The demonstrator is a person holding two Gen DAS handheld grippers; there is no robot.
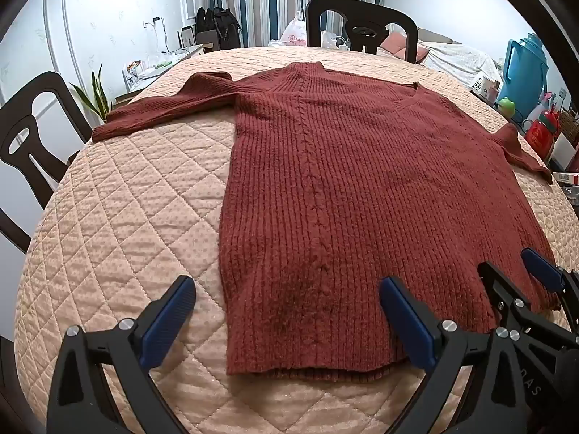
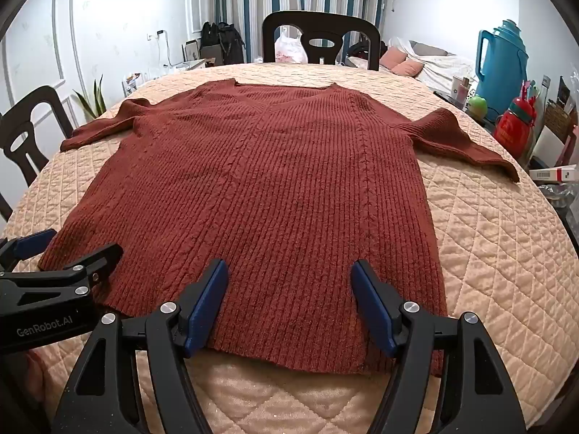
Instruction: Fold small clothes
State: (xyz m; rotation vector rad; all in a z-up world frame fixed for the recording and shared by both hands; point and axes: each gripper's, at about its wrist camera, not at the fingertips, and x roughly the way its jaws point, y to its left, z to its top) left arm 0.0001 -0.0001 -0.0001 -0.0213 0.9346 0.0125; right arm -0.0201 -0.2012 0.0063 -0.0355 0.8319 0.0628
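Observation:
A rust-red ribbed knit sweater [image 1: 362,188] lies flat, front up, on a round table, its V-neck at the far side and its hem nearest me. Both sleeves are spread out sideways. My left gripper [image 1: 286,285] hovers open over the hem's left part, blue pads wide apart, nothing between them. In the right wrist view the same sweater [image 2: 260,188] fills the middle, and my right gripper [image 2: 289,271] stands open above the hem's right part. The right gripper [image 1: 521,271] also shows at the left wrist view's lower right, and the left gripper [image 2: 68,246] at the right wrist view's lower left.
A peach quilted cloth [image 2: 499,260] covers the table. Dark chairs stand at the far side [image 2: 320,39] and the left [image 1: 32,133]. A teal thermos jug [image 2: 501,61], a red bottle [image 2: 515,126] and boxes crowd the right. A plant [image 1: 94,97] stands at the left.

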